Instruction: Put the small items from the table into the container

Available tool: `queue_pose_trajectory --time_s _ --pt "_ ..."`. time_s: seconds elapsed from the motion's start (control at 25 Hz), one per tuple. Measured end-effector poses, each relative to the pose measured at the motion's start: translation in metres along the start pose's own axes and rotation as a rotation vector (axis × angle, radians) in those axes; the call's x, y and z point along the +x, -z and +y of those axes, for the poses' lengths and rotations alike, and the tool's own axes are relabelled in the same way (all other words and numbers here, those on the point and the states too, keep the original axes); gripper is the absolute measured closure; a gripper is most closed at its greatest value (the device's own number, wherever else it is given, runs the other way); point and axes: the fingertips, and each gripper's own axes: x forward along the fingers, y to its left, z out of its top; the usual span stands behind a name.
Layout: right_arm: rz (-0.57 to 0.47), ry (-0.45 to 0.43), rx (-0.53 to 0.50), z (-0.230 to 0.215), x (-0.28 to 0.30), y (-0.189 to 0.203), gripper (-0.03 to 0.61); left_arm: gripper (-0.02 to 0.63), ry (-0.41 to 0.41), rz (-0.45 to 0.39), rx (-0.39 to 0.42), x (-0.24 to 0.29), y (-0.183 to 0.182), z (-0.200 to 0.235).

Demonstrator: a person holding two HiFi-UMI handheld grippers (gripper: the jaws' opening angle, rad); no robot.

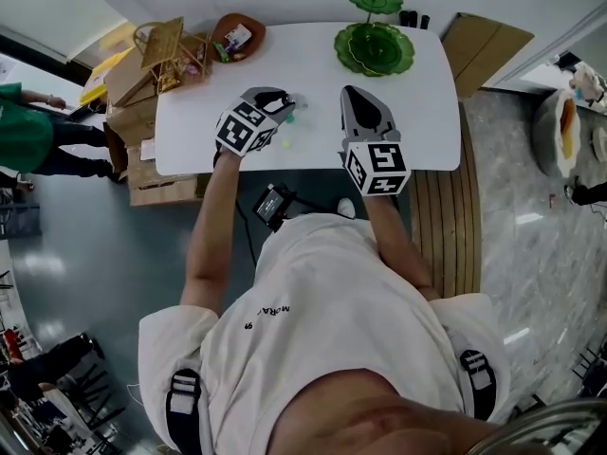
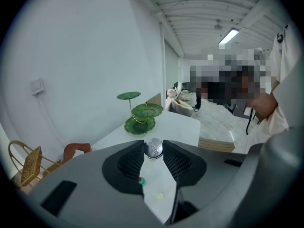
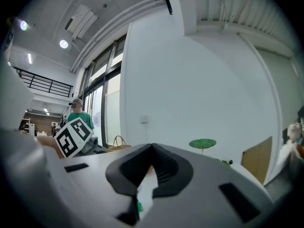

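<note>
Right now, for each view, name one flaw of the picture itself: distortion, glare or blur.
Head view: fisheye bends the floor at the edges. Left gripper view: dark round corners; silver disc in the left tool is sharp. Right gripper view: ceiling light flares.

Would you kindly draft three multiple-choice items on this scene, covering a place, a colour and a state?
1. Where does the tiered stand sit?
A. On a shelf
B. At the far edge of the white table
C. On a chair

2. What colour is the stand?
A. Red
B. Blue
C. Green

3. What is the left gripper doing?
A. Pinching a small silver disc
B. Standing open and empty
C. Shut with nothing in it

Answers: B, the head view shows it standing on the tabletop's far side; C, it is green throughout; A, the disc sits clamped between the fingers.
</note>
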Motion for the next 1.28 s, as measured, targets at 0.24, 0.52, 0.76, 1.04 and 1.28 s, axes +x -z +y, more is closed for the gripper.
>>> queue_pose_trajectory --time_s 0.24,0.52,0.76,1.04,1.28 --pt "-0.008 0.029 0.002 -0.012 -0.008 -0.002 0.574 0.485 -0.027 -0.104 -0.037 0.004 -0.031 -0.002" --pt "-0.019 0.072 0.006 -0.029 -0.019 -0.005 0.574 0.486 -0.05 -0.2 -0.055 0.014 -0.068 -0.007" --pt "-0.027 0.103 0.01 -0.043 -0.024 -0.006 0.574 0.486 -0.076 -0.265 -0.059 0.023 -0.093 -0.007" --pt "-0.024 0.129 0.019 -0.055 -0.027 -0.003 0.574 0.486 -0.101 -0.334 -0.077 0.032 -0.119 -0.005" --pt "-0.017 0.138 0.023 -0.061 -0.026 0.0 0.574 0.486 -0.116 -0.364 -0.092 0.042 -0.132 -0.005"
